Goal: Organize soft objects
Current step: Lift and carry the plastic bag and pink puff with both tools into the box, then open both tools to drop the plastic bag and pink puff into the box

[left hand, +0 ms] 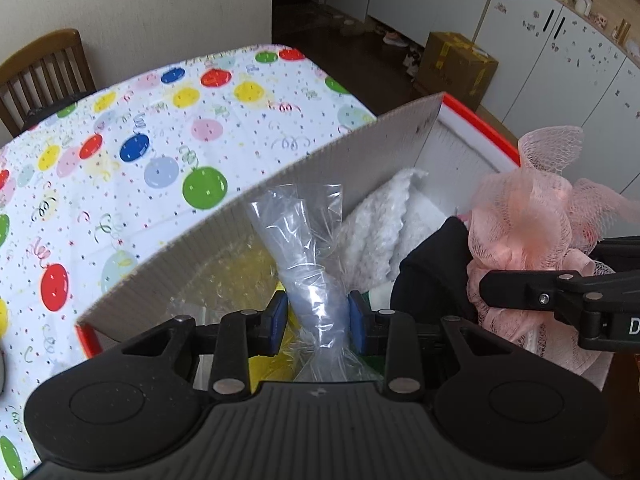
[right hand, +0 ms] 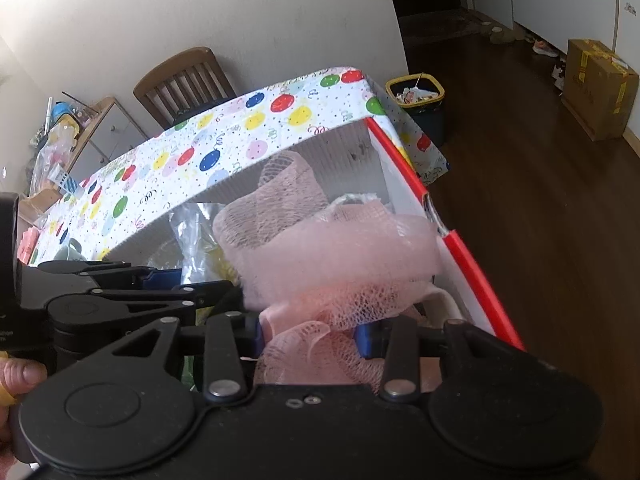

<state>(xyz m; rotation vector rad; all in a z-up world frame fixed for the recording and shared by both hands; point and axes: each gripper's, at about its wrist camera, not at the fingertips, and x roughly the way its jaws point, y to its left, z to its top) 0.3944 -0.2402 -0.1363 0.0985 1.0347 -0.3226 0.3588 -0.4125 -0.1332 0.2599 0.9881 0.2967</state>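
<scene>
A clear plastic bag (left hand: pixel 308 264), twisted into a long roll, stands nearly upright and leans slightly left, over the open box (left hand: pixel 248 196). The left gripper (left hand: pixel 318 316) pinches it, jaws narrow. Beside it, the right gripper (right hand: pixel 308 336) is clamped on a pink mesh sponge (right hand: pixel 332 248) above the same box, which stands on the balloon-print tablecloth (left hand: pixel 132 132).
</scene>
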